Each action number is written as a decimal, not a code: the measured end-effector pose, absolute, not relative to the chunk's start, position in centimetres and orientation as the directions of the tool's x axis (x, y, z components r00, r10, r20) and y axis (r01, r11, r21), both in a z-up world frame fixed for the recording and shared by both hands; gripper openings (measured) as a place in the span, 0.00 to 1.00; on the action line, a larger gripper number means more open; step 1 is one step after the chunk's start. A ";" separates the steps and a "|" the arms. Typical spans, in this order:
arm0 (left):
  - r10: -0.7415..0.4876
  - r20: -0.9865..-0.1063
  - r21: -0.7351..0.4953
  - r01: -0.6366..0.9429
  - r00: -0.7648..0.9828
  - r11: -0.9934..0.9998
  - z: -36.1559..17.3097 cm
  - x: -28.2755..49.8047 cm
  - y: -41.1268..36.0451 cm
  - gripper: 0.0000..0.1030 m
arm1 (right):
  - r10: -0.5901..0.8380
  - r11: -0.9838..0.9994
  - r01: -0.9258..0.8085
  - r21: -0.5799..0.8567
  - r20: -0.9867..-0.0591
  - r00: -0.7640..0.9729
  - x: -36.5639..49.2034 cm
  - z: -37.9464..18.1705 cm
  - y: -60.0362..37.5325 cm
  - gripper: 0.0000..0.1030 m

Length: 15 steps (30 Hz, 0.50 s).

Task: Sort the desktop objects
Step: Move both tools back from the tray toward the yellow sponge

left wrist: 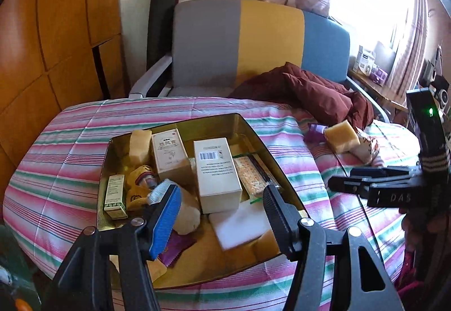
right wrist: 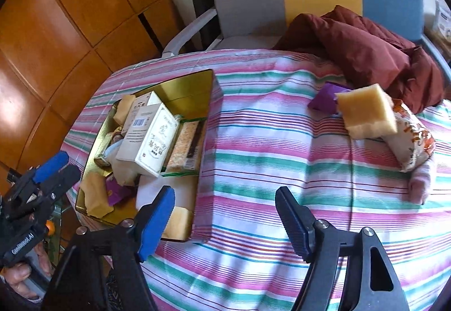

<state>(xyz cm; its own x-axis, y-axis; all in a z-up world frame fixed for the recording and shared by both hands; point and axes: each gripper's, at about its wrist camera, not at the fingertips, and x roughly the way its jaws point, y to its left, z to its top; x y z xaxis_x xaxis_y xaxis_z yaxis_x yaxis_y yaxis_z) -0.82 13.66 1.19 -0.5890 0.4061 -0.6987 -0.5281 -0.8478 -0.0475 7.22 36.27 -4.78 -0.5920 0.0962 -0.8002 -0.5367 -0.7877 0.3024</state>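
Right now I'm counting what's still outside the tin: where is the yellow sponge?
The yellow sponge lies on the striped cloth, upper right in the right wrist view, leaning on a snack packet beside a purple wrapper.

L gripper (left wrist: pixel 220 192) jaws apart, nothing between; R gripper (right wrist: pixel 225 198) same, tilted down; hand (right wrist: pixel 19 274) on L grip.

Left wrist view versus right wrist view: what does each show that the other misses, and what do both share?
Only the left wrist view shows the small green box in the gold tray's corner and the sill clutter by the window. Only the right wrist view shows the pink roll beside the snack bag. Both show the tray, the barcode box, the yellow sponge and the maroon cloth.
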 end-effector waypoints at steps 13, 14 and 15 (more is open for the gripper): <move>0.392 -0.710 0.009 -0.564 -0.585 -0.826 0.6 0.0 15.3 0.59 | 0.153 -0.760 -0.588 0.278 -0.802 -0.578 9.0 -4.5 39.3 0.73; 0.392 -0.711 0.010 -0.567 -0.583 -0.824 0.5 0.0 15.4 0.59 | 0.158 -0.757 -0.592 0.275 -0.802 -0.575 9.1 -4.5 39.6 0.73; 0.392 -0.713 0.012 -0.569 -0.581 -0.822 0.5 0.0 15.5 0.59 | 0.163 -0.755 -0.596 0.273 -0.803 -0.573 9.2 -4.4 39.9 0.73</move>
<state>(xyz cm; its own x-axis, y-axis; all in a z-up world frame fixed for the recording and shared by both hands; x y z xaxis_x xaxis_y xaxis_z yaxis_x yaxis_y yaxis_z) -0.03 15.52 0.45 -0.5814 0.3920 -0.7130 -0.5687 -0.8224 0.0116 9.24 39.86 -4.44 -0.5733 0.1626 -0.8030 -0.5965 -0.7548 0.2730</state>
